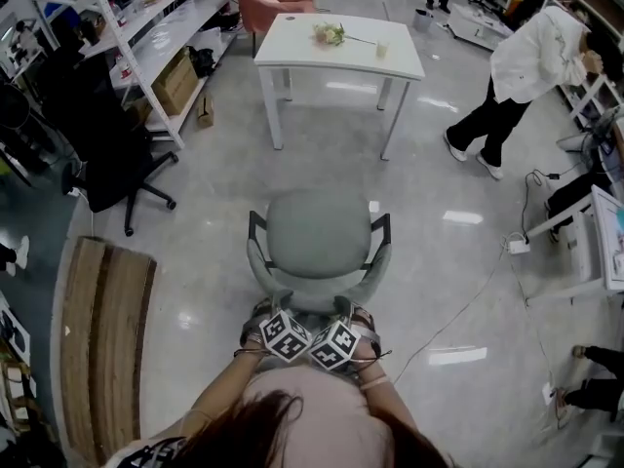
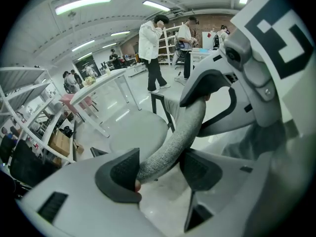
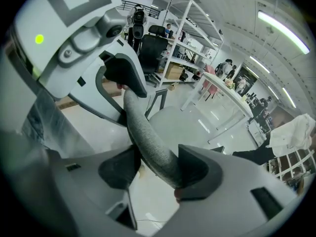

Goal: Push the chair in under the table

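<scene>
Left hand-held gripper [image 2: 159, 171] and right hand-held gripper [image 3: 155, 168] both clamped on the chair [image 1: 319, 242] back.
I see each pair of jaws closed tight on the grey padded top rim [image 2: 183, 131], side by side, pads pressing it from both sides. The chair stands on the glossy floor just in front of me, seat turned toward the white bench [image 1: 292, 55], well apart from it and not under it. Flowers [image 1: 329, 34] and a cup [image 1: 382, 49] sit on the bench.
</scene>
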A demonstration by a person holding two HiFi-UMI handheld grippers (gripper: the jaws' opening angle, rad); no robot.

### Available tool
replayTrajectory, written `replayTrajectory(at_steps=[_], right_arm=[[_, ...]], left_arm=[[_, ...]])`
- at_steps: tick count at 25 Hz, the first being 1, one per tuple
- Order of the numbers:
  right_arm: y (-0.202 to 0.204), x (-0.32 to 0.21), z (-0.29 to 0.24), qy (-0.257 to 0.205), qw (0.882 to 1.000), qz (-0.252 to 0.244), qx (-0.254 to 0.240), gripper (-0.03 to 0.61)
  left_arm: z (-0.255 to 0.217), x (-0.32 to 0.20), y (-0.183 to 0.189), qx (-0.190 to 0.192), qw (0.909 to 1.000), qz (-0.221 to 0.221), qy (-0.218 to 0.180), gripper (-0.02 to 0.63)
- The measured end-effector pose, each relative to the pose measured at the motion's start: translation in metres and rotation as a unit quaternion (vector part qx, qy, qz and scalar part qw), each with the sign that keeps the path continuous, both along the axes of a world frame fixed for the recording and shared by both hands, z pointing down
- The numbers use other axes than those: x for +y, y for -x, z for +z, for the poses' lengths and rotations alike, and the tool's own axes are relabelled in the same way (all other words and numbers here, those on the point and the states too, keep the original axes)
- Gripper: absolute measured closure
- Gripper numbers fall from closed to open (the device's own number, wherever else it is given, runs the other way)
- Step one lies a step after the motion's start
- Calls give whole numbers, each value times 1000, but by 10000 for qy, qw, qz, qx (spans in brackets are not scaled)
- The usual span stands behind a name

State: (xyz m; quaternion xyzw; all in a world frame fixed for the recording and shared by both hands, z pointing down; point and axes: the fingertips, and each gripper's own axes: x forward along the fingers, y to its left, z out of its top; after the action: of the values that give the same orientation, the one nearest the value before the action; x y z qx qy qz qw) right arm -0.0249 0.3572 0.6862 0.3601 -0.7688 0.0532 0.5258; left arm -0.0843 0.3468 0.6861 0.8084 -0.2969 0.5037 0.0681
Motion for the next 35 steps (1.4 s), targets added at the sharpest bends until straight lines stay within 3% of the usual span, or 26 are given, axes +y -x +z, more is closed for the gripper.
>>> replayTrajectory(at_steps=[19, 35], right_arm=[[-4, -23, -4, 79, 9997, -185, -160, 341], [-4, -24, -8, 88, 9988, -347, -345, 353]], left_arm=[[-2, -24, -2, -349, 9980, -523, 27, 353], [-4, -27, -2, -430, 9968, -667, 69, 351]])
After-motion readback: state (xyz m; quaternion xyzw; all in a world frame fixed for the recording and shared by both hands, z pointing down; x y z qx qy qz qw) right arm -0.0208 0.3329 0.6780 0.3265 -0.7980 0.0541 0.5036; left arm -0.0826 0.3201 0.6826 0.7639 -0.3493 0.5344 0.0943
